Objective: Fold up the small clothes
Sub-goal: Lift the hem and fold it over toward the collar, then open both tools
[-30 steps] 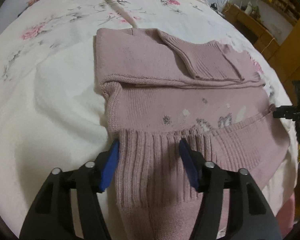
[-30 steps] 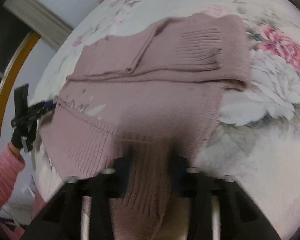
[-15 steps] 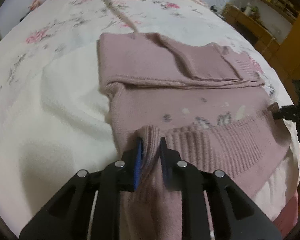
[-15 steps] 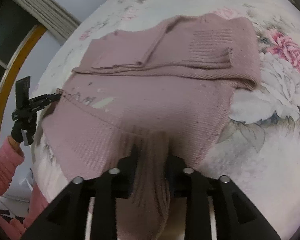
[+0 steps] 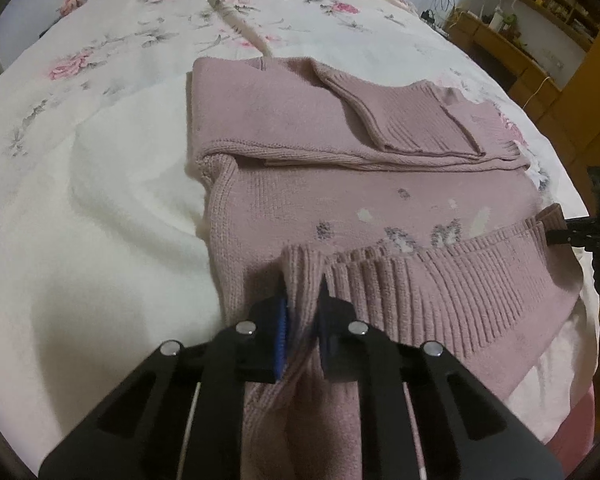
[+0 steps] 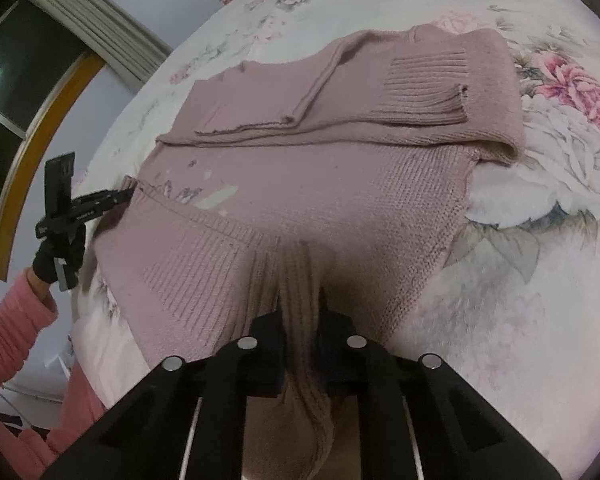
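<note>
Pink knit sweater (image 5: 340,184) lying on floral bed (image 5: 100,200), sleeves folded across far part. Left gripper (image 5: 302,312) and right gripper (image 6: 300,312), open a second ago, now pinching ribbed hem (image 5: 440,288) at near edge. Bottom-up fold likely starting.

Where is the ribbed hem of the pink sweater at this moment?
The ribbed hem lies along the near edge of the floral bedspread; the left gripper and right gripper each pinch one of its corners.
</note>
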The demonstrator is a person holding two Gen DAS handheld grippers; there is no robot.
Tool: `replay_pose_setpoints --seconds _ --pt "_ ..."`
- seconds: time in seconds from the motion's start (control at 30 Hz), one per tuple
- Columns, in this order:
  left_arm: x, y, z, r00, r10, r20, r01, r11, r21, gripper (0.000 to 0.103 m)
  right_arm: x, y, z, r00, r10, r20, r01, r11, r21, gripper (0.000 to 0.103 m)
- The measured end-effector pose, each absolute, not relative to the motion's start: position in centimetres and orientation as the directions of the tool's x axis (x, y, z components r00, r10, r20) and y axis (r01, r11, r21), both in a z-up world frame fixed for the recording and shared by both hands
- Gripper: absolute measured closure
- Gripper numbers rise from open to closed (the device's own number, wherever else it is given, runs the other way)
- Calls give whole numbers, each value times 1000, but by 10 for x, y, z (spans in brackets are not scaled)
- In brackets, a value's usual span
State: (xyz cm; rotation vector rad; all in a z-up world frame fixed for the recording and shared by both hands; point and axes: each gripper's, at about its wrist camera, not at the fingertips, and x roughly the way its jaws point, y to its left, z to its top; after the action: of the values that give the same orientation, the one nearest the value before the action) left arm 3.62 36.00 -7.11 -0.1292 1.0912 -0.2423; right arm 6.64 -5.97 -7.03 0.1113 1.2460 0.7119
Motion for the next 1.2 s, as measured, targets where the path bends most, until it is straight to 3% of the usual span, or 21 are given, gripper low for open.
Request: replay_pose_setpoints --seconds 0.33,0.7,0.97,1.2 --pt "24 356 -16 568 -264 -779 120 964 -239 94 60 -75 -14 234 642 -730 -427 743 516 93" --pt "95 368 45 710 -221 -669 61 965 -254 95 126 -64 50 392 596 -701 -422 794 438 93" --pt "173 378 39 740 -131 -659 -9 979 -204 95 206 -66 39 459 501 -734 -299 865 404 93" --pt "216 381 -10 672 -105 -733 -39 984 -176 94 253 -62 0 440 451 -776 -218 892 395 93"
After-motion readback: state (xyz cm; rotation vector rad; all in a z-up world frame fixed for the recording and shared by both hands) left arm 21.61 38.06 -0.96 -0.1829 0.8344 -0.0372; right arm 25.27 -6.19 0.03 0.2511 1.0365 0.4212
